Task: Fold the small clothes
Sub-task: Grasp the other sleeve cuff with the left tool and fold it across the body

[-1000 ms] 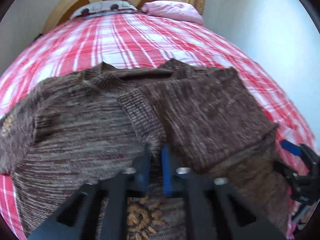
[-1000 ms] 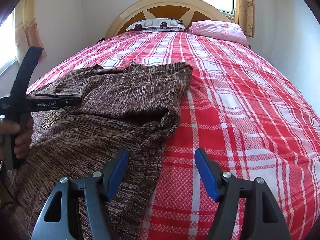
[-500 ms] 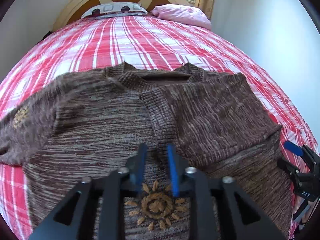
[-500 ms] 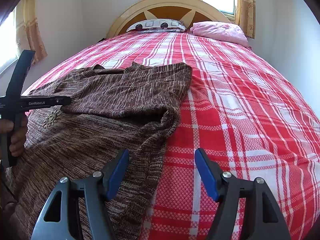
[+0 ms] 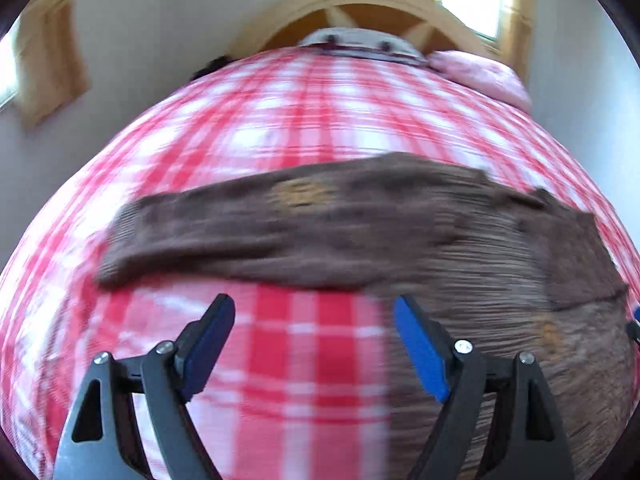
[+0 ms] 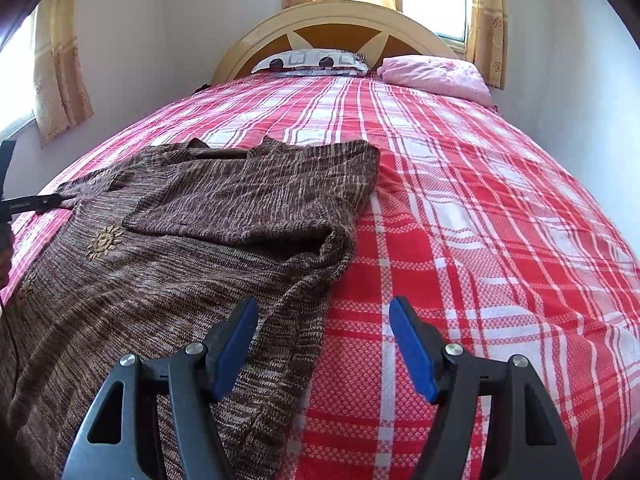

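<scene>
The brown knit sweater lies spread on the red plaid bed, one sleeve folded across its chest, the other stretched sideways, with the left tongs and right tongs both gaping, holding nothing, over its edges.

Each tool, left and right, has black angular arms, blue pads and silver screws.
</scene>
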Available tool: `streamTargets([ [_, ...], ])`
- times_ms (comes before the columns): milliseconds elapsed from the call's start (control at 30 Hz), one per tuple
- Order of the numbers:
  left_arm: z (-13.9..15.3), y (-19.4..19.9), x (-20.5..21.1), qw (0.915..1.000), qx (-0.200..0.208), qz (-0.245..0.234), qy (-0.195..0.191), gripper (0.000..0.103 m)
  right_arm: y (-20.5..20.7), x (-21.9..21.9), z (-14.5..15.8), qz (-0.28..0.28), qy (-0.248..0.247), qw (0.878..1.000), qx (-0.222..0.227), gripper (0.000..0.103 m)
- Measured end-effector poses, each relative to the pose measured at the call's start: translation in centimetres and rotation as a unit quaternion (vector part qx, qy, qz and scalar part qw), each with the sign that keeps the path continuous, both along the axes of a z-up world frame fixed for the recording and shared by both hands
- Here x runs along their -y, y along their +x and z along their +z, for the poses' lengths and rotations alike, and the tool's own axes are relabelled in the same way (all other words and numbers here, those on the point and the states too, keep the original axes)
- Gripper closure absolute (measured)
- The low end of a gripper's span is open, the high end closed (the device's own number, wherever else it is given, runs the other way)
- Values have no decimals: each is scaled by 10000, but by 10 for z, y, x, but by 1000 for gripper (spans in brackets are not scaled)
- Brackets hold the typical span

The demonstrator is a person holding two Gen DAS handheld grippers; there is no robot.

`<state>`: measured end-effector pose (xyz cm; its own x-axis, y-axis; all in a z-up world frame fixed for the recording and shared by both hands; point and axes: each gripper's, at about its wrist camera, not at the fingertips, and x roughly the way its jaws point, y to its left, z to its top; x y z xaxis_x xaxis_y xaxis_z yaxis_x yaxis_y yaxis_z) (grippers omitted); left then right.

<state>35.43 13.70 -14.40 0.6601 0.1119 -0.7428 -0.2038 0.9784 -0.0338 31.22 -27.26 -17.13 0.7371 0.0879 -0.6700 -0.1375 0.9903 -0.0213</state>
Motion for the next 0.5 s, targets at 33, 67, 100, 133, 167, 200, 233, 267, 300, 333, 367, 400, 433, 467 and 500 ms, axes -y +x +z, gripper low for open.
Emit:
streamTargets([
  [33, -3, -4, -16, 9997, -27, 219, 50, 19, -2, -1, 3, -18, -53, 10000, 40, 34],
  [67, -4, -6, -29, 9993, -32, 358, 49, 19, -4, -3, 6, -47, -121, 9999, 82, 34],
  [100, -6, -9, -42, 9986, -37, 517, 53, 19, -8, -7, 11, -85, -251, 9995, 171, 34],
  [133, -7, -10, -58, 9973, -52, 732, 66, 19, -14, -15, 18, -18, -357, 9989, 296, 34],
  [167, -8, -11, -73, 9957, -46, 925, 29, 19, -17, -19, 21, 68, -360, 9988, 334, 34],
  [200, -9, -12, -86, 9940, -34, 1088, -46, 19, -22, -27, 25, 230, -340, 9985, 357, 34],
  [233, -10, -13, -101, 9918, -14, 1268, -159, 19, -26, -37, 27, 432, -356, 9977, 370, 34],
  [267, -11, -13, -113, 9898, 27, 1393, -302, 20, -29, -45, 28, 566, -434, 9967, 395, 34],
  [300, -12, -13, -122, 9880, 58, 1480, -449, 20, -33, -55, 28, 684, -564, 9951, 445, 34],
  [333, -14, -13, -130, 9854, 96, 1591, -604, 21, -37, -66, 27, 805, -707, 9929, 512, 34],
  [367, -16, -13, -137, 9829, 142, 1671, -766, 22, -39, -71, 25, 870, -748, 9920, 527, 34],
  [400, -18, -12, -141, 9813, 157, 1695, -894, 23, -41, -77, 23, 955, -783, 9909, 529, 34],
  [433, -20, -10, -142, 9799, 154, 1703, -1031, 24, -42, -81, 19, 1009, -815, 9902, 524, 34],
  [467, -22, -7, -142, 9789, 140, 1699, -1124, 26, -42, -84, 16, 1030, -862, 9896, 508, 34],
  [500, -23, -5, -140, 9781, 134, 1697, -1201, 27, -42, -85, 14, 1033, -905, 9894, 481, 34],
])
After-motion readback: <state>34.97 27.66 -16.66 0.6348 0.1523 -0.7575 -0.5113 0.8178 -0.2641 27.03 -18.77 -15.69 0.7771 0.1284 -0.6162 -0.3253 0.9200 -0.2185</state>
